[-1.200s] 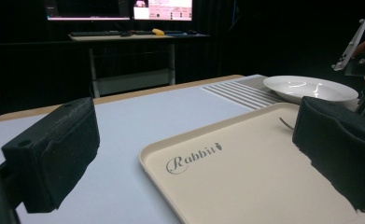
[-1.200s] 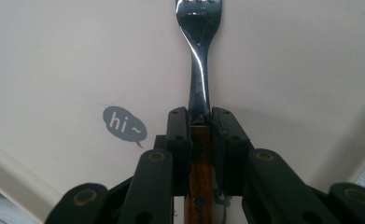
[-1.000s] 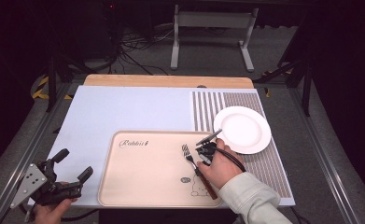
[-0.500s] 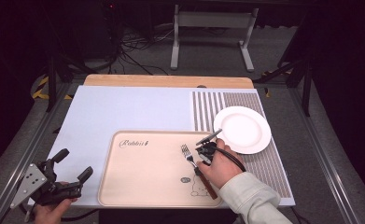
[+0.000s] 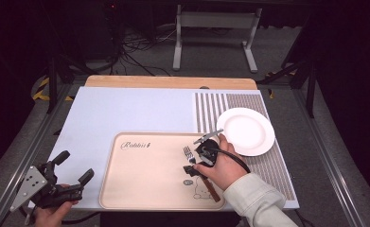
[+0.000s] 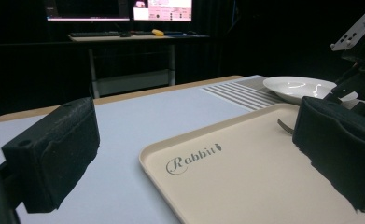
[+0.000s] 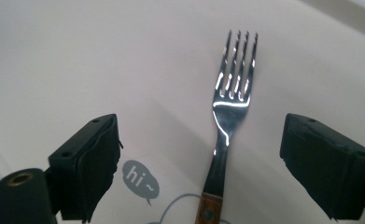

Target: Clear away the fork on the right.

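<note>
A fork (image 5: 188, 152) with a brown wooden handle lies on the beige tray (image 5: 126, 189), its tines pointing away from the person. My right gripper (image 5: 195, 163) hovers low over it. In the right gripper view the fork (image 7: 227, 116) lies between the two pads, which stand wide and clear of it; the right gripper (image 7: 208, 158) has just been opening and is open. My left gripper (image 5: 74, 166) rests at the table's front left corner, open, nothing in it. In the left gripper view my left gripper (image 6: 196, 154) faces the tray (image 6: 245, 186).
A white plate (image 5: 245, 131) sits on the striped mat (image 5: 211, 111) right of the tray, close behind my right hand. A pale blue mat (image 5: 126, 111) covers the table's left and middle. The plate (image 6: 297, 88) is also in the left gripper view.
The right gripper's jaws have spread apart over the fork, which stays flat on the tray. Both hands have hardly moved.
</note>
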`<state>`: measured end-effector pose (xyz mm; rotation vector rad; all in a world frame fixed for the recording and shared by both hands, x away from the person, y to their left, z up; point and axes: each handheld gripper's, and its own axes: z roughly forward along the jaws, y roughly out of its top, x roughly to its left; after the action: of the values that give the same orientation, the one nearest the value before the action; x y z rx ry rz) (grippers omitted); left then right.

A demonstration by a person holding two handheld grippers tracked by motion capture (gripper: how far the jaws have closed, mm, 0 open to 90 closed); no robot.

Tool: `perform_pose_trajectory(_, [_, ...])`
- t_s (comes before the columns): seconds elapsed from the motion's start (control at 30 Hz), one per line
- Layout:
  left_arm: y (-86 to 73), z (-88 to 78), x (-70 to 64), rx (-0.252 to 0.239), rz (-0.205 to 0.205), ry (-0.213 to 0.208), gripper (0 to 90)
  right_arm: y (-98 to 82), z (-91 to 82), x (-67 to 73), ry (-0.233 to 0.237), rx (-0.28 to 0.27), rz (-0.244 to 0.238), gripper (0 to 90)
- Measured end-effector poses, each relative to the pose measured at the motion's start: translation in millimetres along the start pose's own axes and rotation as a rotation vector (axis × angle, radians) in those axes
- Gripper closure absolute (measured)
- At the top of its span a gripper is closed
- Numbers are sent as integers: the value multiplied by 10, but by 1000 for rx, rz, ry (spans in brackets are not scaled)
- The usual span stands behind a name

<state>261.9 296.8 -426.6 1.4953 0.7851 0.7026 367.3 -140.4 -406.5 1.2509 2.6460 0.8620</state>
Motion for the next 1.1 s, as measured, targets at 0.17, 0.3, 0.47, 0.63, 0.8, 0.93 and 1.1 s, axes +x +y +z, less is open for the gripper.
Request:
perform_pose_trajectory(0.17, [0,-1,-2,0,0,0,15,58,-4,72,73,-100,-105,155])
perform_pose_trajectory(0.3, [1,-2,-3,0,0,0,15,96,10,117,122,-146,-153,270])
perform_pose_trajectory(0.47, [2,-2,-3,0,2,-1,16,118,0,125,95,-91,-310,865])
perform_pose_trajectory(0.63, [3,-1,-8,0,1,-4,15,143,72,60,119,-76,-388,900])
perform_pose_trajectory(0.8, [2,0,-7,0,1,-5,15,144,142,-5,129,-47,-414,900])
perform_pose_trajectory(0.93, [2,0,-8,0,1,-4,16,135,190,-74,121,-25,-414,900])
perform_pose_trajectory(1.1, [1,3,-6,2,0,-6,15,111,243,-120,110,-4,-414,900])
